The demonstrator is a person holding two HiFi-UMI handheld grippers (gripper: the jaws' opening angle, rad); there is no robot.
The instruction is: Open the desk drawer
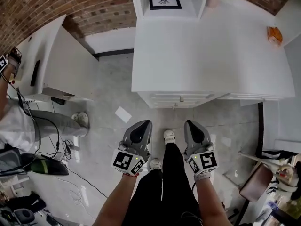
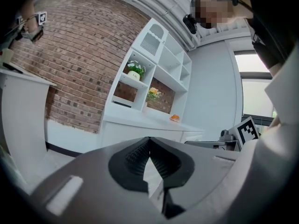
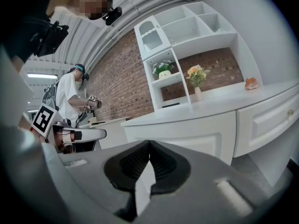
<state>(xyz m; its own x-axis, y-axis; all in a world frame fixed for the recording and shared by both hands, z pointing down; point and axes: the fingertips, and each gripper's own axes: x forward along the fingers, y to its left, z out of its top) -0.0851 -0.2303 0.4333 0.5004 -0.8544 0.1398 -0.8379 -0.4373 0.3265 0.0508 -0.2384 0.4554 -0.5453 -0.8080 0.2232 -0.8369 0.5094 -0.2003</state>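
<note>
The white desk (image 1: 202, 51) stands in front of me in the head view. Its closed drawer front (image 1: 181, 97) with small knobs faces me along the near edge. My left gripper (image 1: 145, 123) and right gripper (image 1: 189, 123) hang side by side over the floor, a short way short of the drawer and touching nothing. Both are shut with nothing between the jaws. The left gripper (image 2: 149, 142) points toward the desk (image 2: 140, 127) from a distance. Beyond the right gripper (image 3: 149, 144), a drawer (image 3: 273, 118) with a knob shows at the right.
A second white desk (image 1: 61, 65) stands at the left, with another person (image 1: 11, 117) and floor cables (image 1: 61, 145) beside it. An orange object (image 1: 275, 34) and a framed picture (image 1: 164, 3) are on the desk and shelf. Clutter (image 1: 268, 173) fills the right. My shoes (image 1: 168, 135) are below the drawer.
</note>
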